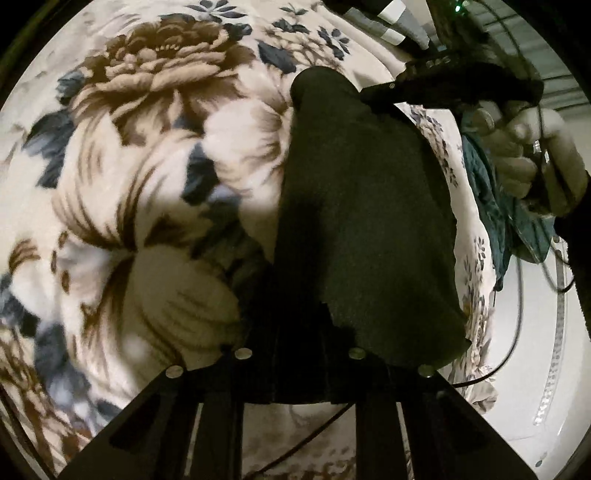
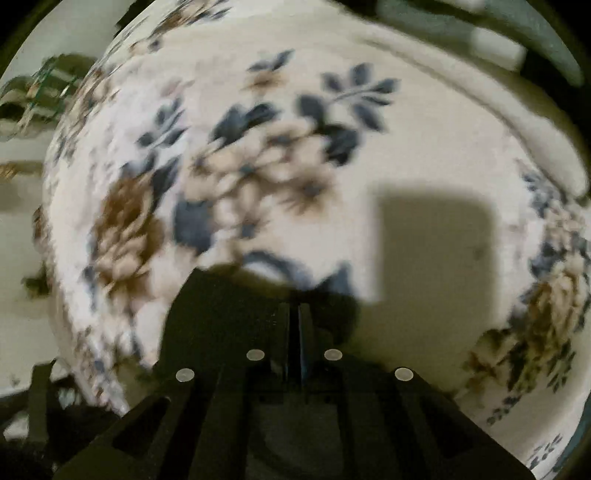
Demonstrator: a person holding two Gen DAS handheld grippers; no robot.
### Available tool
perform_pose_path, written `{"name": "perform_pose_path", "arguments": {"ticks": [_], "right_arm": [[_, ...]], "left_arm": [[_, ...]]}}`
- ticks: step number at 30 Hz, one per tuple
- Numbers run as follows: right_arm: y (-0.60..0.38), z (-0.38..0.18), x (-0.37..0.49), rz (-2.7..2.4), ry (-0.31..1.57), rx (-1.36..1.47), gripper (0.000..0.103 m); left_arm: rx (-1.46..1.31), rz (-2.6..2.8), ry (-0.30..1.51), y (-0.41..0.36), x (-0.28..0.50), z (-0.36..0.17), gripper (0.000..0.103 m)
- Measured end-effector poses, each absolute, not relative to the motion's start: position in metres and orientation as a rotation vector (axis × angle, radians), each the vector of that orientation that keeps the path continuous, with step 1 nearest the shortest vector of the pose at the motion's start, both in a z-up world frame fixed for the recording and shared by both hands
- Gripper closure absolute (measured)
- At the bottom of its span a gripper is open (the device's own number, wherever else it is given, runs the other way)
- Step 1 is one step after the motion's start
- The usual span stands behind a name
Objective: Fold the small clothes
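Note:
A dark small garment (image 1: 362,206) hangs stretched between my two grippers above a floral blanket (image 1: 147,147). Its near end covers the fingers of my left gripper (image 1: 295,295), which looks shut on it. Its far end rises to my right gripper (image 1: 369,98) at the upper right, held by a person's hand (image 1: 535,147). In the right wrist view, my right gripper (image 2: 298,306) has its jaws almost together, and a flap of the dark garment (image 2: 221,314) spreads out to their left. Below it lies the blanket (image 2: 258,166), blurred.
A teal garment (image 1: 491,206) lies bunched at the blanket's right edge, under the hand. Beyond that edge are a pale floor (image 1: 535,350) and a thin black cable (image 1: 517,295). A grey and white striped item (image 1: 399,22) sits at the far side.

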State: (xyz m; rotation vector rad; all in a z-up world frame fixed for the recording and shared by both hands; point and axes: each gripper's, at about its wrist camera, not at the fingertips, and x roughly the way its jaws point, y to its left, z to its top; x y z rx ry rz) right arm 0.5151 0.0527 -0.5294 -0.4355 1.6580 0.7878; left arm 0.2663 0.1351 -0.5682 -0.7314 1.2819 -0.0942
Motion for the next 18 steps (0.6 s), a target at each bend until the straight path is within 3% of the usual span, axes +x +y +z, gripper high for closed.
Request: {"name": "perform_pose_path", "arguments": {"ticks": [1,3,5,7,8,9,10,18], "right_arm": [[0.057,-0.526,0.515,0.816,1.662,-0.448,0.092],[0.067,-0.513,0.516,0.873,1.644,-0.49,0.037],[0.076,-0.513,0.512,0.908,1.672,-0.447,0.03],[0.091,-0.53,0.506,0.938,1.761,-0.44,0.03],[0.098,-0.542,0.5,0.933,1.803,-0.457,0.038],[0.103,-0.551,0.495,0.916,1.793,-0.491,0.072],[0.105,-0.553,0.49,0.918,1.77,-0.489,0.091],[0.106,-0.558,0.509,0.734,1.72,-0.351,0.096]], "left_arm": [[-0.729,-0.096,1.279,0.137,0.266,-0.567,0.088],[-0.713,-0.1,1.279,0.133,0.268,-0.567,0.088],[-0.705,-0.1,1.277,0.133,0.267,-0.568,0.088],[-0.701,-0.098,1.276,0.132,0.267,-0.568,0.088],[-0.692,-0.098,1.276,0.131,0.267,-0.567,0.088],[-0.684,-0.097,1.275,0.129,0.269,-0.567,0.088],[-0.672,-0.097,1.274,0.127,0.269,-0.566,0.088],[-0.66,-0.093,1.273,0.12,0.259,-0.567,0.089]]}}
